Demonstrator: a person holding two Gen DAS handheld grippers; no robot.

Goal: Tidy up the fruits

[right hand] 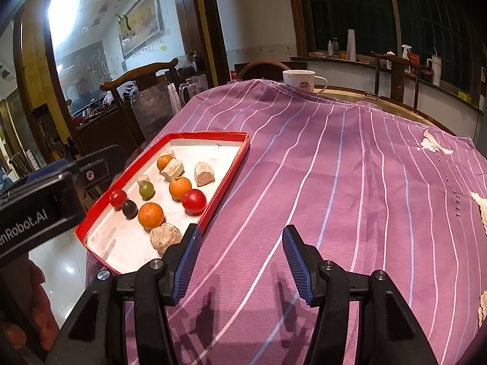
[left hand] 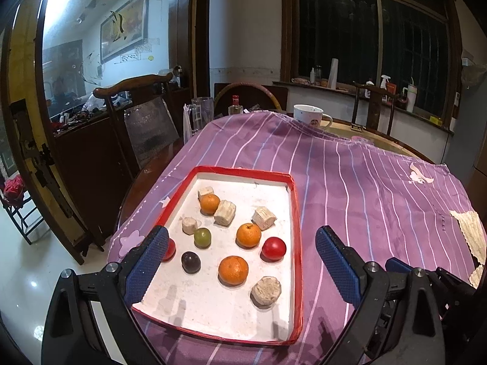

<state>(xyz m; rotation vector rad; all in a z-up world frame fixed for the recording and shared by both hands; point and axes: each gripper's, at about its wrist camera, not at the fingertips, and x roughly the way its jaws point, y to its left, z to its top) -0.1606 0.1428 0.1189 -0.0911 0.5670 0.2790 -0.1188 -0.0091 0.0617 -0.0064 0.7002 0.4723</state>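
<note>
- Looking down from my left gripper point(left hand: 242, 245), I see its jaws spread wide with nothing between the pads, hanging over the near half of the red-rimmed tray point(left hand: 293, 213).
- My right gripper point(right hand: 242, 257) is parted too and holds nothing; it sits over bare purple striped cloth point(right hand: 350, 182), with the tray off at about ten o'clock.
- All the fruit lies in the tray: a near orange point(left hand: 233, 270), a second orange point(left hand: 248, 235) at one o'clock from it, a third orange point(left hand: 209, 203) further back at eleven.
- A red tomato point(left hand: 274, 248) sits at two o'clock from the near orange, a dark plum point(left hand: 190, 262) at nine, a green grape point(left hand: 202, 237) beyond the plum.
- Pale cut chunks point(left hand: 265, 290) are scattered among them.
- I judge the oranges firm and light, best pinched across the middle.
- The tomato, plum and grape look smooth-skinned, likely to roll or bruise, so I would close gently.
</note>
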